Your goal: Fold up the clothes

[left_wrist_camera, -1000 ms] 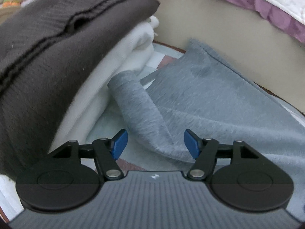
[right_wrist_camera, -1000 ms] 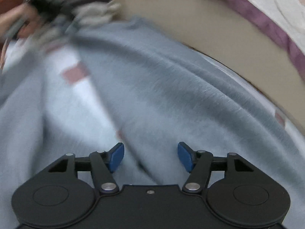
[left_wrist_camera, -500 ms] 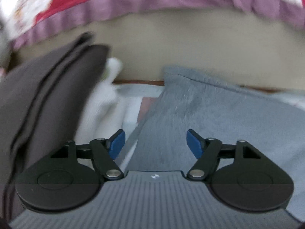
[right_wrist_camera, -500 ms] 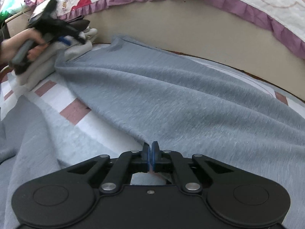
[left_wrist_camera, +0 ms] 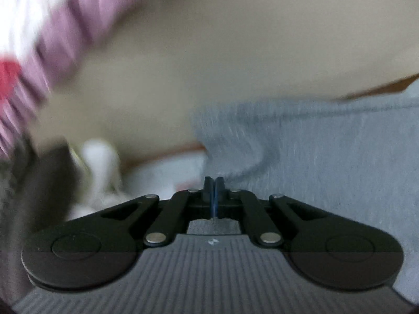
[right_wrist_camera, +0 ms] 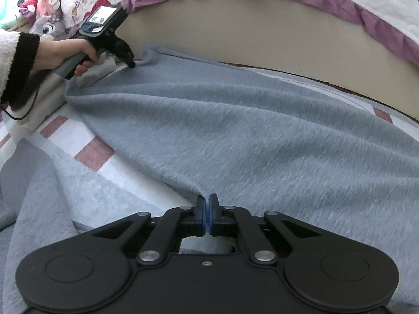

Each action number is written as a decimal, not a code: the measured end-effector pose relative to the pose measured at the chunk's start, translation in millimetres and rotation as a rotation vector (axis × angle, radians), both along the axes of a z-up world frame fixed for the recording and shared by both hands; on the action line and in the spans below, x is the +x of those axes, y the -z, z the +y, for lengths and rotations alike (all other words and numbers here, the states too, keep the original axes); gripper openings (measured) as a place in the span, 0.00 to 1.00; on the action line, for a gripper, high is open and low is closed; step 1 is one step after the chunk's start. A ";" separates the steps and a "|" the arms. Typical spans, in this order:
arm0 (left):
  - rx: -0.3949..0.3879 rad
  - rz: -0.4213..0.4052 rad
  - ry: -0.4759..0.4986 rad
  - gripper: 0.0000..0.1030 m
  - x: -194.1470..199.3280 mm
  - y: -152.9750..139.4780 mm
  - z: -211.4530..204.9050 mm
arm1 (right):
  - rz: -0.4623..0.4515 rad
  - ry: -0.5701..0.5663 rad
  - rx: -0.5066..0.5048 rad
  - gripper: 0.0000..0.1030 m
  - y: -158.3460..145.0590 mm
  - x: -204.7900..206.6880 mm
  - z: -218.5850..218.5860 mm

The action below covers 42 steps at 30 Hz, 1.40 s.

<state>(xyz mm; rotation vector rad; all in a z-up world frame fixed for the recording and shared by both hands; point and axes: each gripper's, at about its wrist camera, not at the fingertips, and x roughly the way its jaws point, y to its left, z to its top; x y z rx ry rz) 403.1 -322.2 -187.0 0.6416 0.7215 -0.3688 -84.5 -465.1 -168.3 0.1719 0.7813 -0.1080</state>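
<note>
A large grey garment (right_wrist_camera: 248, 130) lies spread over a checked cloth (right_wrist_camera: 86, 141), and one part of it is bunched at the near left (right_wrist_camera: 39, 196). My right gripper (right_wrist_camera: 206, 198) is shut on its near edge, where the fabric puckers into the pads. At the far corner of the garment, my left gripper (right_wrist_camera: 130, 62) sits in a person's hand (right_wrist_camera: 65, 52). The blurred left wrist view shows that gripper (left_wrist_camera: 213, 183) shut, with the grey garment (left_wrist_camera: 327, 157) gathered at its tips and grey cloth showing beneath the jaws.
A stack of folded clothes stands at the left, a dark piece (left_wrist_camera: 47, 183) over a white one (left_wrist_camera: 99, 157). A beige bed base (right_wrist_camera: 262, 34) with a purple-frilled quilt (right_wrist_camera: 379, 18) runs along the back. Plush toys (right_wrist_camera: 47, 26) sit at the far left.
Both grippers have gone from open to shut, the right first, then the left. The left gripper swung away from the folded stack to the garment's far corner. The right stayed put.
</note>
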 end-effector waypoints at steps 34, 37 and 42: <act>-0.033 -0.109 -0.166 0.68 33.3 42.7 7.2 | 0.172 0.005 0.110 0.04 -5.8 2.6 3.9; -0.056 -0.153 -0.205 0.68 16.9 27.4 21.1 | 0.154 -0.003 0.070 0.09 -5.5 3.4 11.5; -0.116 -0.121 -0.125 0.76 -53.1 0.3 60.4 | 0.124 0.116 0.142 0.50 -23.6 -24.4 9.3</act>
